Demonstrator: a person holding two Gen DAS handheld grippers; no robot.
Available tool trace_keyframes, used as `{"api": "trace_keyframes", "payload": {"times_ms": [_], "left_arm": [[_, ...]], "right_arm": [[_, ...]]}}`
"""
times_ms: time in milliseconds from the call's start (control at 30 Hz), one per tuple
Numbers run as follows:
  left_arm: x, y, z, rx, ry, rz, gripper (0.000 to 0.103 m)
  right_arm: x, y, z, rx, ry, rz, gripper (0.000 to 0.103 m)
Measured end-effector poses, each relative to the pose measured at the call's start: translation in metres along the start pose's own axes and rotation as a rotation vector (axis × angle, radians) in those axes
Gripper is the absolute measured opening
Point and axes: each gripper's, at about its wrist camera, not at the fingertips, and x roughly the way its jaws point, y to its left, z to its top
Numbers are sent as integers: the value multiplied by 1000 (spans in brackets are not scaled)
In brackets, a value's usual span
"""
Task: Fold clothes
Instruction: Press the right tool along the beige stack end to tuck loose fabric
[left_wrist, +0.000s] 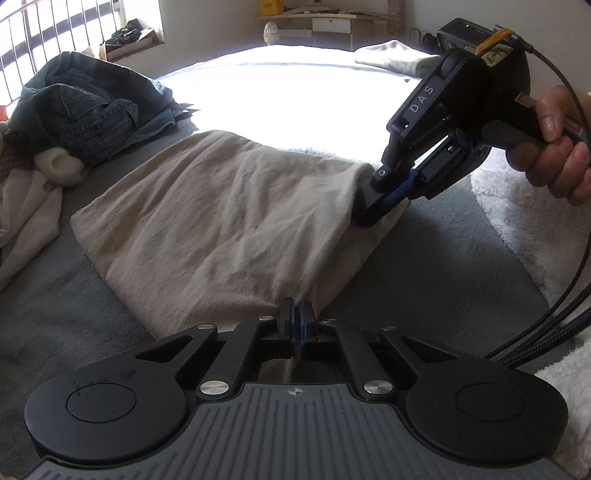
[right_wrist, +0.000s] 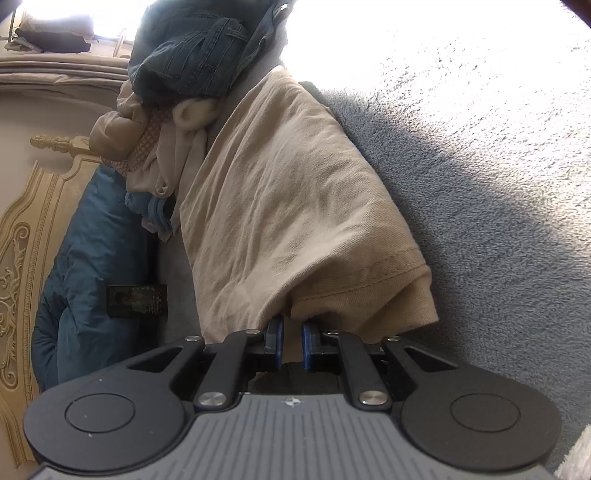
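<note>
Left gripper (left_wrist: 295, 317): closest to its own camera, jaws pressed together on the near edge of the beige garment (left_wrist: 221, 206), pinching a corner of it.
Right gripper (right_wrist: 291, 334): blue pads stand a little apart, with the hemmed edge of the cloth bunched over and between the fingers; it seems to grip that corner, though the pinch itself is hidden under the fabric. In the left wrist view its fingers disappear into the garment's right end (left_wrist: 373, 203), and the right hand (left_wrist: 557, 147) holds its handle.
Beige garment: lies on the grey bed cover (left_wrist: 424, 258), doubled over into a rough rectangle with a smooth folded edge on its far left, both near corners raised by the grippers.
Progress: judging from the doubled layers, at least one fold is made; this piece probably needs one more fold or a laying flat.
Left to do: a heap beyond it, with dark jeans (left_wrist: 92, 107) on top and pale clothes (left_wrist: 33, 199) beneath, untouched and unfolded.
Farther off: white fluffy blanket (left_wrist: 535, 221) at the right, sunlit bed beyond, a shelf by the far wall.
</note>
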Motion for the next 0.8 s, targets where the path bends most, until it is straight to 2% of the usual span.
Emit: {"api": "trace_keyframes", "payload": {"times_ms": [100,233,333,367,400,433,467,800], "left_arm": [[0,1,0,0,2,-6,2],[1,3,0,7,11,-12,2],[2,4,0,-1,13,-19,2],[2,5,0,-8,12,-23,2],[2,6,-1,-17,12,-28,2],[3,8,-1,-28,20,-40,3],[4,8,-3,-29,25,-44,4],[-18,22,-17,-106,103,-77,4]], "right_arm": [[-27,13,2,-98,-72,-31,12],[-26,53,9,-296,-109,9,12],[-4,67,6,-405,-44,-9,12],[5,65,3,-434,-17,-33,12],[19,59,-2,-483,15,-105,11],[34,53,-7,-535,48,-184,6],[44,43,-13,-585,55,-205,0],[39,36,-10,-538,61,-174,0]]}}
